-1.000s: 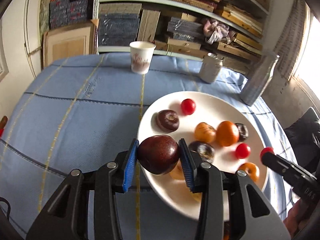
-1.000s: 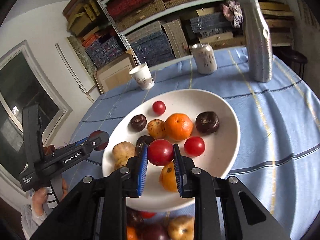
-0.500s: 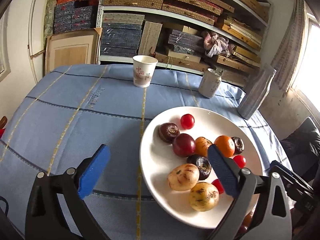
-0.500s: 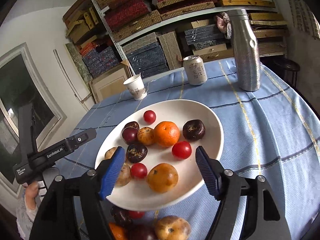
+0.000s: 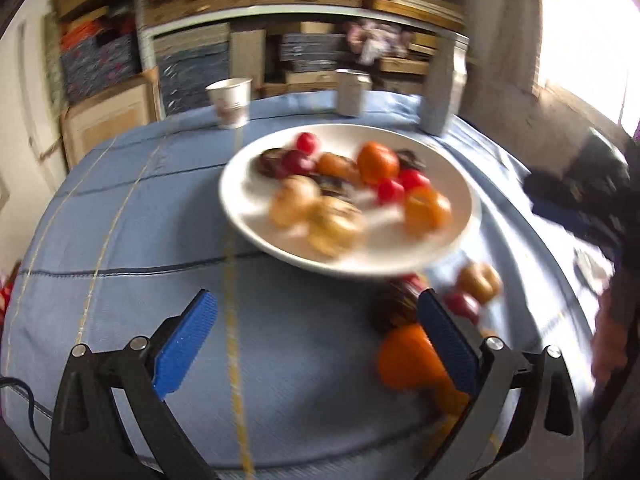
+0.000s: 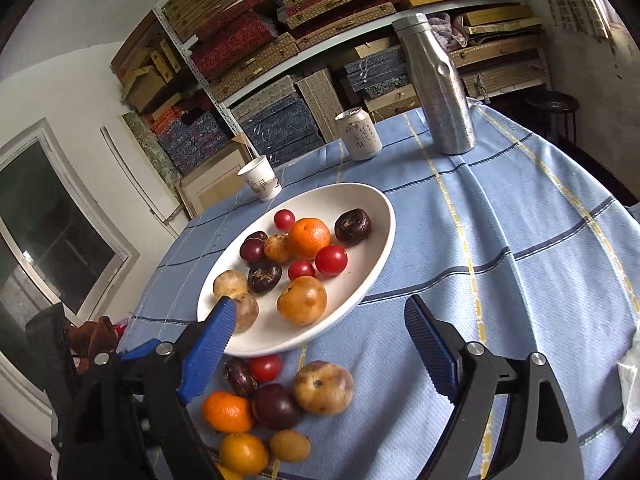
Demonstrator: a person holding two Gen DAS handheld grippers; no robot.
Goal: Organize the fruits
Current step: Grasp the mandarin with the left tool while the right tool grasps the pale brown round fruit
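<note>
We saw both tongs, left (image 5: 316, 344) & right (image 6: 320, 346), opening wide, nothing gripped; plate (image 6: 376, 216) fruit seemed blurred.

Packed shelves (image 6: 320, 40) behind a blue-clothed table (image 6: 520, 240), white wall (image 6: 80, 92), bright window (image 5: 592, 20) alongside.

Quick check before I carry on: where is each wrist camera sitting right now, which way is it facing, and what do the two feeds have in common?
Left wrist: on the left gripper, looking down across the tablecloth at the white plate; blurred. Its blue fingers show, apart and empty.
Right wrist: on the right gripper, facing the plate and the loose fruit nearer the camera; jaws opening, empty.
Shared: plate, paper cup, can, steel bottle, shelves.
</note>
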